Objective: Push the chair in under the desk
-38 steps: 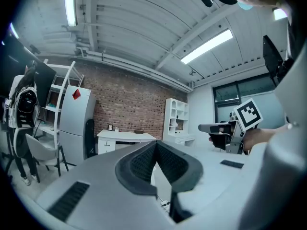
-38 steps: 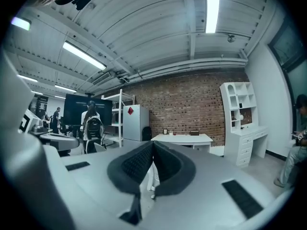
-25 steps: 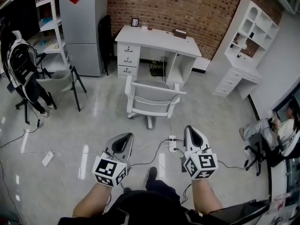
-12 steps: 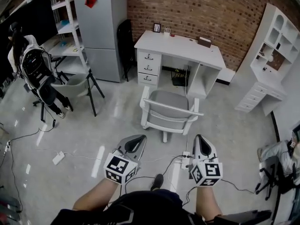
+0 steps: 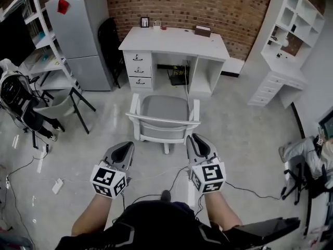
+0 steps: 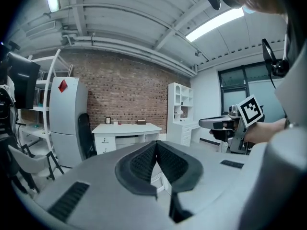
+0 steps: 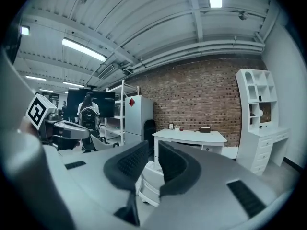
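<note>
right tongs (image 5: 194, 139) opening, empty, near chair (image 5: 164, 120); left tongs (image 5: 127, 147) closed.

Glossy pale floor (image 5: 244, 124), wall to wall. Standing on it at the far middle, against the brick wall: white desk (image 5: 174, 38), drawers at its left, open space to their right. On the desktop, along the far edge: small framed picture (image 5: 144, 22) at left, a cup (image 5: 156, 24) just beside it, brown box (image 5: 203, 31) toward the right. Just near of the desk, on the floor: grey swivel chair (image 5: 164, 113), backrest on the near side. Far left: silver fridge (image 5: 78, 35), with a black chair (image 5: 110, 43) between it and the desk. Left: grey folding chair (image 5: 60, 100). Far right: white hutch with drawers (image 5: 281, 56). Near right: black cable (image 5: 244, 190) trailing. Near left: white power strip (image 5: 57, 186).
</note>
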Demonstrator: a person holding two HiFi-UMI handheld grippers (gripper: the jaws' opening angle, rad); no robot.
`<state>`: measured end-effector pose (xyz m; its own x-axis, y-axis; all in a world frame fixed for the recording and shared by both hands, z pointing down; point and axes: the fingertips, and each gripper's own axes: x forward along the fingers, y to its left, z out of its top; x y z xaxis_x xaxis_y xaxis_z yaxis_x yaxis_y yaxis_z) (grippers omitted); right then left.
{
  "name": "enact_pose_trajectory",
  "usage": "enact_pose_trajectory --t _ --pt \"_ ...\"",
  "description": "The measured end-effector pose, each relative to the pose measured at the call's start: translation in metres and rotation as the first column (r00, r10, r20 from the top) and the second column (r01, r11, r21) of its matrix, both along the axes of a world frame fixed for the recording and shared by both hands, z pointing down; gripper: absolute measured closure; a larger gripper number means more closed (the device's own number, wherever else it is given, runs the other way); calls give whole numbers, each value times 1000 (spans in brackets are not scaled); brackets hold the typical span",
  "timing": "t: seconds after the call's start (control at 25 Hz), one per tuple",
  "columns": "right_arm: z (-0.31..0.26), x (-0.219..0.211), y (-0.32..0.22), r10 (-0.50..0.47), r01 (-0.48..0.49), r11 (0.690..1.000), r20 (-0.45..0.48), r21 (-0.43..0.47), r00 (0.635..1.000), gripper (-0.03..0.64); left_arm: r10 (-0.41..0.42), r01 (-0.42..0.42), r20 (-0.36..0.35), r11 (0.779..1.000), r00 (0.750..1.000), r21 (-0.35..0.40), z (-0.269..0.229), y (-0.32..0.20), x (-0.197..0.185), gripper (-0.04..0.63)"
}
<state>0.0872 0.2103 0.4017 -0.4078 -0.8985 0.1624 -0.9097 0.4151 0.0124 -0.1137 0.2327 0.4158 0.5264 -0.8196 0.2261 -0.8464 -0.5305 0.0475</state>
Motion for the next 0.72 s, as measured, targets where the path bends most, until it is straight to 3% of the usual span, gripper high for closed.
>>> enact_pose_trajectory --t 0.16,0.36,0.72 --pt "6 17 -15 -29 29 999 -8 -15 1000 531 -37 38 19 998 999 -54 10 -19 10 588" --pt "16 22 -33 -63 62 997 -13 -44 998 497 -7 8 60 1000 998 -18 4 -31 23 588" --pt "45 19 -47 -96 91 992 -56 -86 994 460 15 -12 133 1000 991 -23 23 -50 28 586"
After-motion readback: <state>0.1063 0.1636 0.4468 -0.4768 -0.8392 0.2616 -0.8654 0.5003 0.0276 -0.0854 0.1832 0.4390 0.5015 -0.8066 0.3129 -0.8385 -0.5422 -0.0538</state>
